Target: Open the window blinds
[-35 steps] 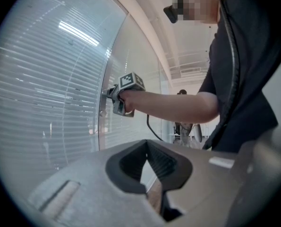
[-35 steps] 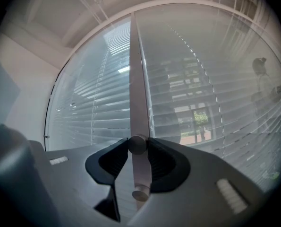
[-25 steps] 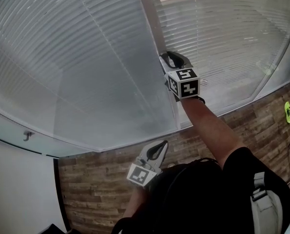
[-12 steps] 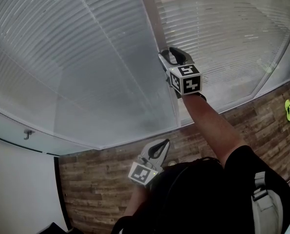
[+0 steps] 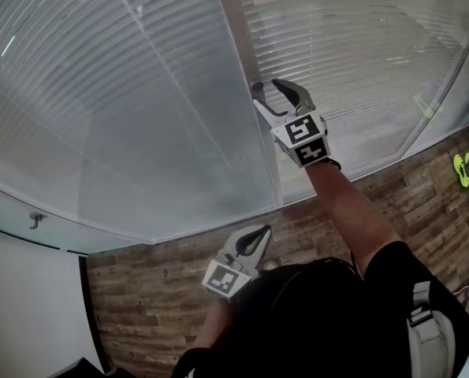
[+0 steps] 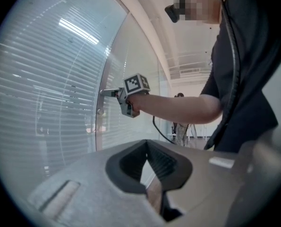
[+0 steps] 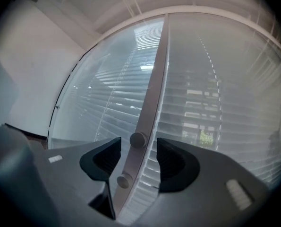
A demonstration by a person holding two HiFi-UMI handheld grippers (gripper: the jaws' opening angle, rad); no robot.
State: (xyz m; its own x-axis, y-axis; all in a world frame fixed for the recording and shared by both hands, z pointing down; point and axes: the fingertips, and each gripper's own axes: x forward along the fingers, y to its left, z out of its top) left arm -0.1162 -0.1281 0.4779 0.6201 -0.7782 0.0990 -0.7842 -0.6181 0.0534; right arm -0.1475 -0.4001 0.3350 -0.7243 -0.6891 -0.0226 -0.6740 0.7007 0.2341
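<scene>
Right tool (image 5: 266,87) just opened wide, round knob (image 7: 138,139) between — slatted blinds (image 5: 124,109) behind; left tool (image 5: 264,231) pinched closed.

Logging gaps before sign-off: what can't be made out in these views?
- Head view: the right gripper, its jaws just opened wider, hides the knob between them; only its own view shows it.
- Head view: lime-green object at the right edge, too small to identify.
- Head view: top of the blinds cut off by the upper edge.

Right arm: stretched forward, right gripper (image 5: 270,90) held level at the window post (image 7: 152,93), fingers just opened wide, the post's knob (image 7: 138,139) between them untouched | left gripper (image 5: 259,236): low, well short of the post, fingers closed, empty
</scene>
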